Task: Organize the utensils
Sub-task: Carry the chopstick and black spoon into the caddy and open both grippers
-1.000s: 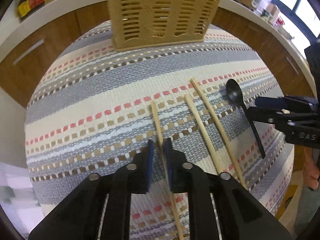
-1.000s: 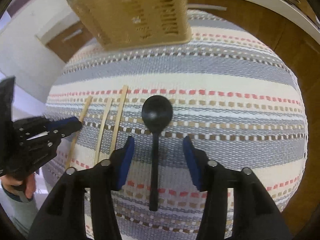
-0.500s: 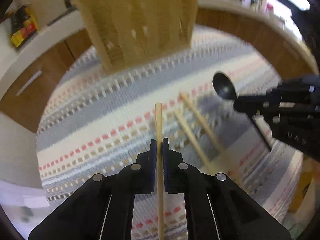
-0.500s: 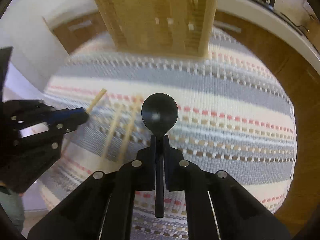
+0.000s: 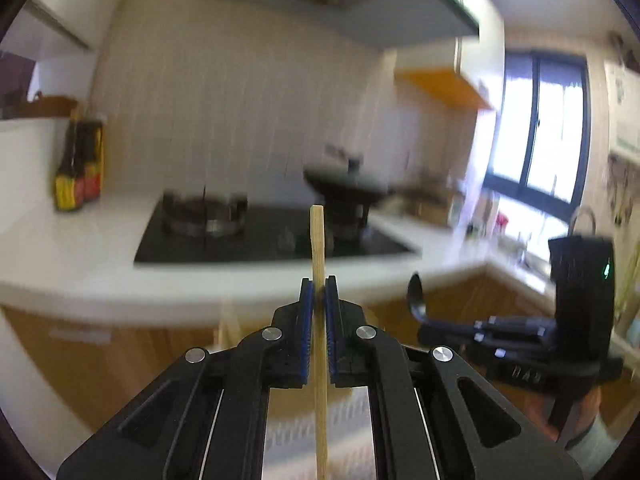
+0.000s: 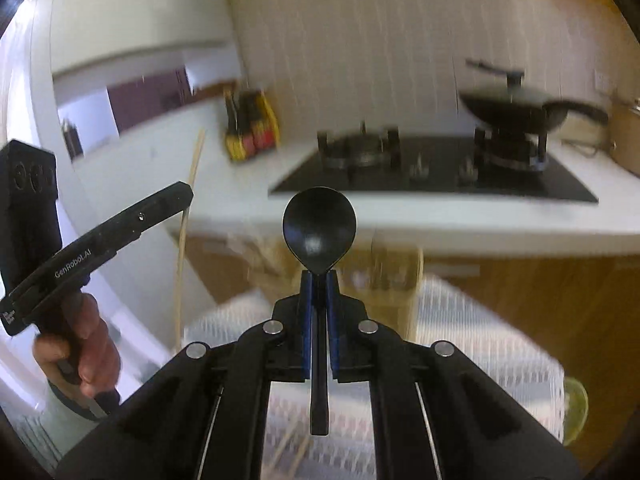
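My left gripper (image 5: 319,286) is shut on a wooden chopstick (image 5: 318,240) and holds it upright, raised well above the table. My right gripper (image 6: 319,280) is shut on the handle of a black spoon (image 6: 319,230), bowl up, also raised. The right gripper and spoon (image 5: 415,294) show at the right of the left wrist view. The left gripper (image 6: 176,196) with its chopstick (image 6: 188,216) shows at the left of the right wrist view. The tan slotted basket (image 6: 396,276) is blurred behind the spoon. Two chopsticks (image 6: 292,452) lie on the striped mat (image 6: 480,340).
A black gas hob (image 5: 260,236) with a wok (image 6: 516,106) sits on the white counter (image 5: 80,264) beyond the table. Sauce bottles (image 5: 80,164) stand at the counter's left. A window (image 5: 536,128) is at the right.
Both grippers have lifted and tilted up from the mat with their utensils; the views now face the kitchen wall. A second ago both were open over the utensils on the mat.
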`<move>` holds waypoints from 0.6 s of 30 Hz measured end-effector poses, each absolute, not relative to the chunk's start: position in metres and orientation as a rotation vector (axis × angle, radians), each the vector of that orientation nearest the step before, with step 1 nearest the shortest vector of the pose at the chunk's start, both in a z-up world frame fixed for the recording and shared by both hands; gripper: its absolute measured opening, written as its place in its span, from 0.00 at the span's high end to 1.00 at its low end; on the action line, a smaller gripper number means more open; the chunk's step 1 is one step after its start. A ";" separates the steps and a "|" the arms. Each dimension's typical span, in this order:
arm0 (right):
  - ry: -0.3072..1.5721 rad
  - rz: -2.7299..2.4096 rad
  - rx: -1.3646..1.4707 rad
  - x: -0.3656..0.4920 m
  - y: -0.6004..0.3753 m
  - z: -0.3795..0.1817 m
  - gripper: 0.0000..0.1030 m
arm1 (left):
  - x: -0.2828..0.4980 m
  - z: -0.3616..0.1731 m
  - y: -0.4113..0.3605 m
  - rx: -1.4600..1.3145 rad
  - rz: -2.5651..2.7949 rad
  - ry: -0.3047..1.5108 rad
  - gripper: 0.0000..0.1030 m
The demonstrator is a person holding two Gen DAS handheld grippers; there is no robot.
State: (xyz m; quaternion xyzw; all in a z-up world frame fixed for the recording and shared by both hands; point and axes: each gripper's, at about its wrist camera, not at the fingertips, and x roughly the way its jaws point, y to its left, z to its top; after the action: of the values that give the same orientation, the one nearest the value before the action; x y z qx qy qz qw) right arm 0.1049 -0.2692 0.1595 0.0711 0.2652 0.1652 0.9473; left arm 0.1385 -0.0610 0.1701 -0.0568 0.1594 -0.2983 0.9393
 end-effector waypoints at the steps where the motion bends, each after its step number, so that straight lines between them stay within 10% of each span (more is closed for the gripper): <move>1: 0.506 0.336 0.153 0.114 -0.273 0.166 0.95 | 0.144 0.177 -0.064 -0.135 -0.599 0.281 0.96; 18: 0.361 0.213 0.213 0.225 -0.305 0.141 0.95 | 0.215 0.166 -0.084 -0.168 -0.364 -0.003 0.96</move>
State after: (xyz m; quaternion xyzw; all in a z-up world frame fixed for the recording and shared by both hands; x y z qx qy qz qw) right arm 0.2253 -0.3052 0.1406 0.1055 0.1787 0.1055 0.9725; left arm 0.2155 -0.0844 0.1661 -0.0834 -0.0013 -0.1808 0.9800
